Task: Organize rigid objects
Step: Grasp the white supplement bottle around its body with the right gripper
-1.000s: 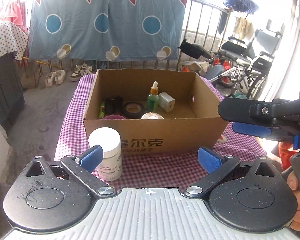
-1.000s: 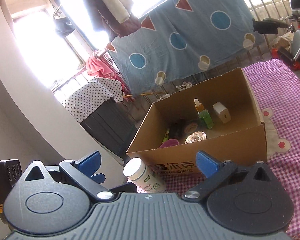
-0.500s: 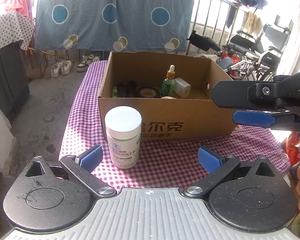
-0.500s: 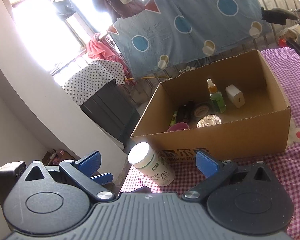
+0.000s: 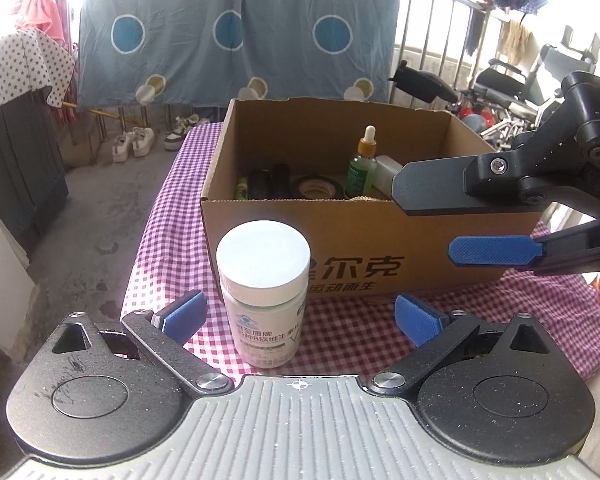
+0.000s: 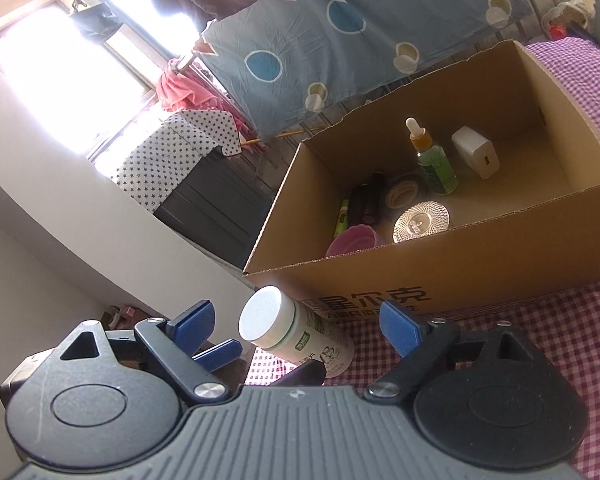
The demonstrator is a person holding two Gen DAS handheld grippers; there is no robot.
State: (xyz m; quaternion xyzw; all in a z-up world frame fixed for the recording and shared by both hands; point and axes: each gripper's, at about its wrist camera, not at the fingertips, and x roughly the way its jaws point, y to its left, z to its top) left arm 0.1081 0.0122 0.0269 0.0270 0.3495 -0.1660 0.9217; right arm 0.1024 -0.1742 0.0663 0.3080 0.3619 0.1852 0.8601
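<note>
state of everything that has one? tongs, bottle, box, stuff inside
left tongs: open, bottle between pads, untouched
right tongs: closing, not yet on bottle
white pill bottle: capped, upright, outside box
cardboard box: open-topped
dropper bottle: upright, capped, in box
tape roll: flat, in box

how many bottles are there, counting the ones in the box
2: a white-capped bottle standing on the checked cloth before the cardboard box, and a green dropper bottle upright inside it. Dark items beside it could be more.

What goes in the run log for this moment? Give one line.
stage: approach | target: white bottle upright outside cardboard box | left gripper: open, astride bottle | right gripper: closing, bottle between, no contact
</note>
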